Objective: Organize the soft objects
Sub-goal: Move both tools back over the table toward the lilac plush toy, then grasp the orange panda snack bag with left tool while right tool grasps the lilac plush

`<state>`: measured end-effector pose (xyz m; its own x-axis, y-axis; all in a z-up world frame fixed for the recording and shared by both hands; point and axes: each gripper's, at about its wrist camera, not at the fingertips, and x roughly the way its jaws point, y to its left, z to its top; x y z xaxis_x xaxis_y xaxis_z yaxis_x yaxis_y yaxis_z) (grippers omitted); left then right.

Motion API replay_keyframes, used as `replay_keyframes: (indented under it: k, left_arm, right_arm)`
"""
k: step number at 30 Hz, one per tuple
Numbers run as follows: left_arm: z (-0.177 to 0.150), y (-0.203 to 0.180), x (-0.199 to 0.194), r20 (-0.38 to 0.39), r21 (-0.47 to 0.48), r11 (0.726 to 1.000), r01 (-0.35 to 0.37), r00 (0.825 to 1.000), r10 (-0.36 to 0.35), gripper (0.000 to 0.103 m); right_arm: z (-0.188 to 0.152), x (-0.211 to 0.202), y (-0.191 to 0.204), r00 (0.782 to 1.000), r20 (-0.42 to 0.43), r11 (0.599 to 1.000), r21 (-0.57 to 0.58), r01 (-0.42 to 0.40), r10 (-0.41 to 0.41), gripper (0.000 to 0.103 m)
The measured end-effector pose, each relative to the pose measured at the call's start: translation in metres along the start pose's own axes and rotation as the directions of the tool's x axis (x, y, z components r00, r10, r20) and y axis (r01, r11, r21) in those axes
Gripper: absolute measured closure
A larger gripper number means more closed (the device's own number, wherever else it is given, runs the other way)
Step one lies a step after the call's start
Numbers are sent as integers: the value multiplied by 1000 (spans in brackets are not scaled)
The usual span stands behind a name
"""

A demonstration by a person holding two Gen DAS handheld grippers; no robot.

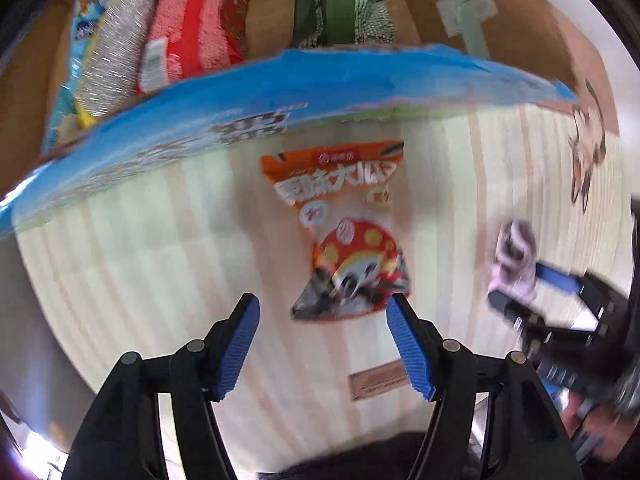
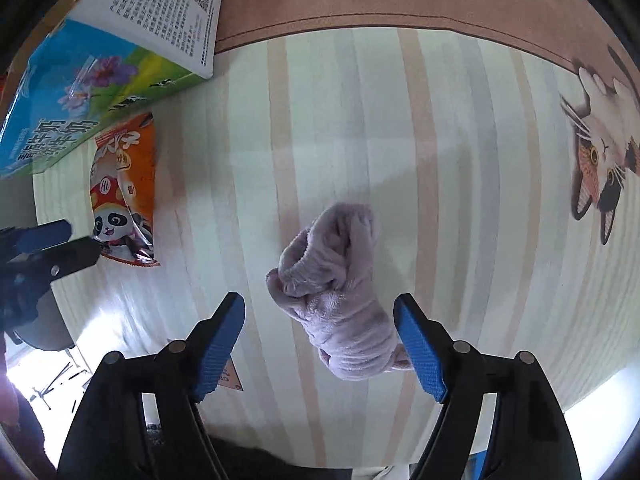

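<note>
An orange snack bag (image 1: 344, 232) with a panda print lies flat on the striped mat. My left gripper (image 1: 322, 308) is open just short of its near end, empty. The bag also shows in the right wrist view (image 2: 124, 192). A rolled lilac fluffy sock (image 2: 340, 300) lies on the mat. My right gripper (image 2: 320, 308) is open and hovers with its fingers on either side of the sock's near end, not closed on it. In the left wrist view the sock (image 1: 516, 260) sits at the right, next to the right gripper's fingertips (image 1: 556, 276).
An open cardboard box with a blue printed wall (image 1: 248, 96) stands behind the snack bag; inside lie red (image 1: 192, 28), silver and green (image 1: 344, 4) soft packs. The box also shows in the right wrist view (image 2: 92, 80). A cat picture (image 2: 600, 152) is on the mat's right edge.
</note>
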<state>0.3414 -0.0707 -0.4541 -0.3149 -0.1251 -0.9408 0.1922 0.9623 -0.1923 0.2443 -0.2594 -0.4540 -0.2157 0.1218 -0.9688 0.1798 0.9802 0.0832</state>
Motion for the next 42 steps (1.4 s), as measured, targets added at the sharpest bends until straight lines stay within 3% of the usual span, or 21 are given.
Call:
replay_keyframes:
  k: [4, 8, 9, 11, 12, 18, 24, 27, 37, 42]
  left_arm:
    - [15, -8, 18, -30, -50, 997, 56, 998, -57, 39]
    - [26, -23, 25, 3, -46, 999, -6, 1000, 6, 39]
    - [28, -25, 24, 14, -41, 999, -23, 1000, 23, 40]
    - [29, -29, 22, 30, -36, 998, -42, 999, 43, 51]
    - [28, -30, 22, 44, -32, 998, -49, 998, 51, 52]
    - [3, -30, 18, 91, -15, 994, -109, 990, 110, 57]
    - [-38, -22, 31, 58, -12, 989, -146, 988, 146, 56]
    - [-34, -17, 42, 47, -43, 988, -145, 988, 147, 54]
    - [-21, -36, 47, 67, -43, 984, -171, 982, 174, 54]
    - [-41, -19, 55, 82, -57, 986, -160, 983, 164, 52]
  right_arm:
    - [3, 3, -5, 1000, -7, 1000, 9, -1, 1, 24]
    - [-1, 10, -12, 1000, 15, 999, 49, -7, 7, 25]
    - [-1, 11, -13, 1000, 18, 998, 62, -7, 5, 28]
    - [-5, 15, -17, 1000, 13, 996, 87, -7, 6, 56]
    - [-7, 17, -18, 1000, 10, 994, 103, -21, 21, 57]
    - [-24, 17, -24, 997, -1, 990, 121, -77, 78, 59]
    - [-33, 20, -15, 998, -7, 995, 73, -69, 70, 58]
    - [-32, 21, -15, 999, 12, 998, 60, -30, 30, 57]
    - [-36, 42, 0, 1000, 1, 999, 47, -12, 12, 57]
    - [-35, 41, 10, 1000, 2, 999, 46, -12, 12, 57]
